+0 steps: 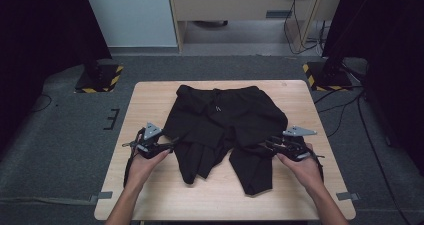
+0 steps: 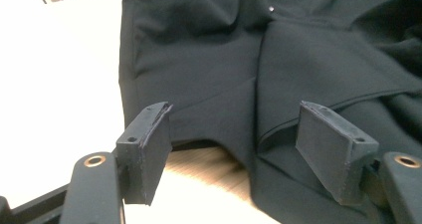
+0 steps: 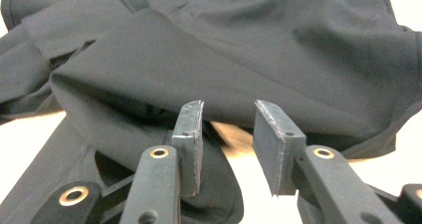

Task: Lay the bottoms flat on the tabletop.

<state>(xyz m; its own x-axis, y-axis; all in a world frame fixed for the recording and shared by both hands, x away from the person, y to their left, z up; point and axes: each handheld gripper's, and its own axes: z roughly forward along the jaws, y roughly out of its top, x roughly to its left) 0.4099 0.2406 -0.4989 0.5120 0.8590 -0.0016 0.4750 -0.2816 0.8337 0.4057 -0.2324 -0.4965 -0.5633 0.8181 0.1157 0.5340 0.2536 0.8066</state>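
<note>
Fingers parted on both grippers, left gripper and right gripper level, flanking black shorts

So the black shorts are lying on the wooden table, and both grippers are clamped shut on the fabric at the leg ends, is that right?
Not quite. The black shorts do lie on the wooden table, but neither gripper is clamped on them. The left gripper and right gripper both have open jaws with nothing pinched between the pads, as each gripper view shows.
</note>
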